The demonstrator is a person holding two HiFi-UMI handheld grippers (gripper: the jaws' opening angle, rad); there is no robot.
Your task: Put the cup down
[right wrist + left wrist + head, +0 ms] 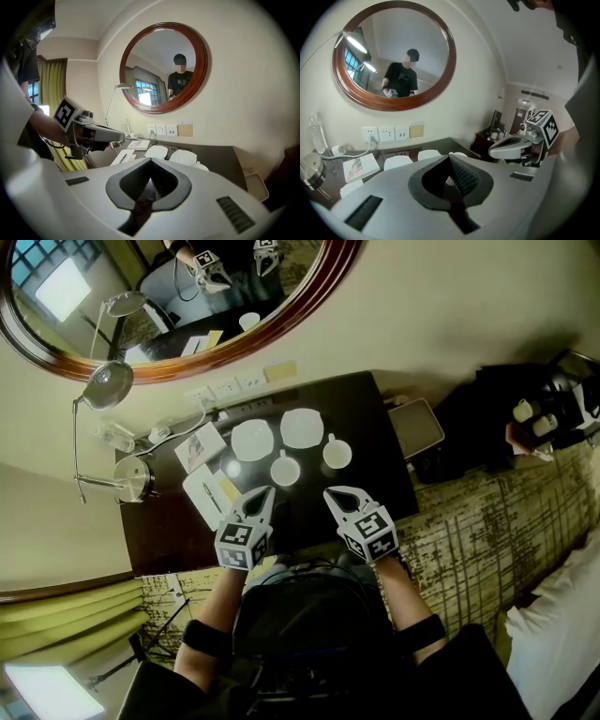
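Head view: one cup (285,469) stands on the dark counter (366,413) just ahead of the left tool (260,500). A second cup (337,453) stands ahead of the right tool (339,498), with two saucers (251,440) behind them. Left gripper view: left tool (450,159) jaws fully together, nothing gripped. Right gripper view: right tool (150,165) likewise closed tight and empty, saucers (157,151) beyond its tip.

Mirror (178,296): upper part cut off by the head view's top edge.
Saucers (398,161): near halves hidden behind the left gripper (452,161).
Cup (199,166): mostly hidden behind the right gripper (151,166).
Leaflet (200,446): print too small to read.
Lamp base (308,171): cropped at the lens edge.
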